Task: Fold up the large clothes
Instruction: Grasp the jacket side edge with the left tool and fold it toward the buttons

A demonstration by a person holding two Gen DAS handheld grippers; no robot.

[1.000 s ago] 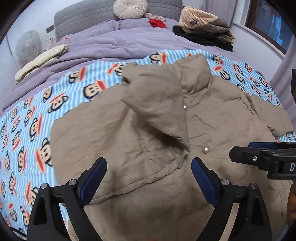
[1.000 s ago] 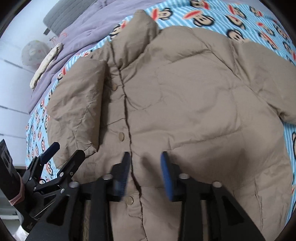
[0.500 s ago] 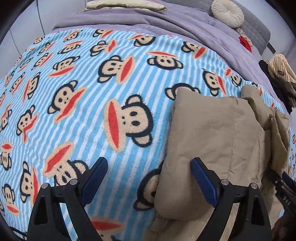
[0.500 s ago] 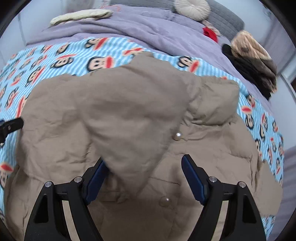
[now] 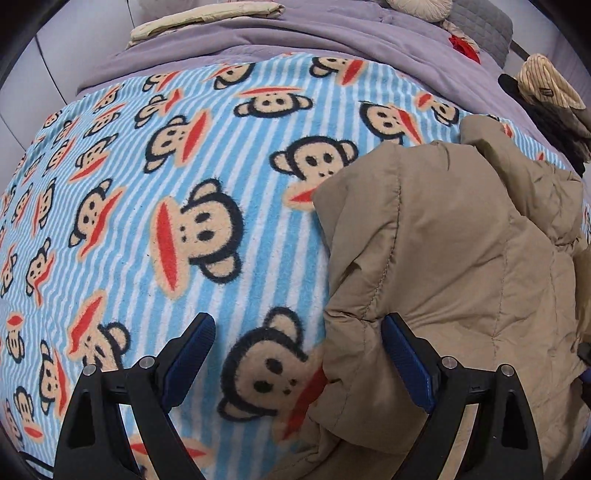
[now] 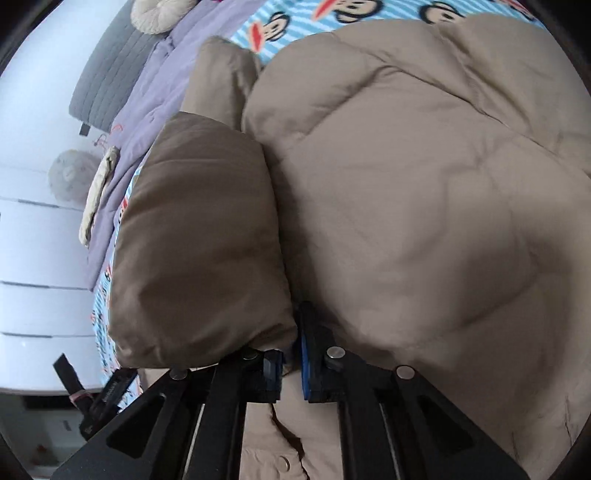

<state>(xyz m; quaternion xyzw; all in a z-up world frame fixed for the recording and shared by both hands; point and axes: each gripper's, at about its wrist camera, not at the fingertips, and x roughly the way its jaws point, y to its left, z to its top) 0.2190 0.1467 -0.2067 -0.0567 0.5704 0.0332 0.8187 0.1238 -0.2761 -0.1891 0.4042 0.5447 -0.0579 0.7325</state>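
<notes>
A tan puffer jacket point(image 5: 443, 240) lies on a blue striped monkey-print blanket point(image 5: 166, 147). My left gripper point(image 5: 297, 325) is open, pointing down at the jacket's left edge. Its right finger is over the folded tan edge, its left finger over the blanket, and the pads press nothing. In the right wrist view the jacket point(image 6: 406, 184) fills the frame, with a sleeve point(image 6: 199, 240) folded over its front. My right gripper point(image 6: 295, 347) is closing, its jaws nearly together on a pinch of jacket fabric beside that sleeve. The sleeve hides its left fingertip.
A purple duvet point(image 5: 258, 33) covers the far half of the bed, with a folded cream cloth point(image 5: 207, 18) on it. A pile of clothes point(image 5: 546, 92) sits at the far right. A round cushion point(image 6: 162, 11) leans on the grey headboard point(image 6: 110, 81).
The left gripper swung from above the jacket's front to its left edge over the blanket, staying open. The right gripper's wide jaws closed down on the jacket by the folded sleeve.
</notes>
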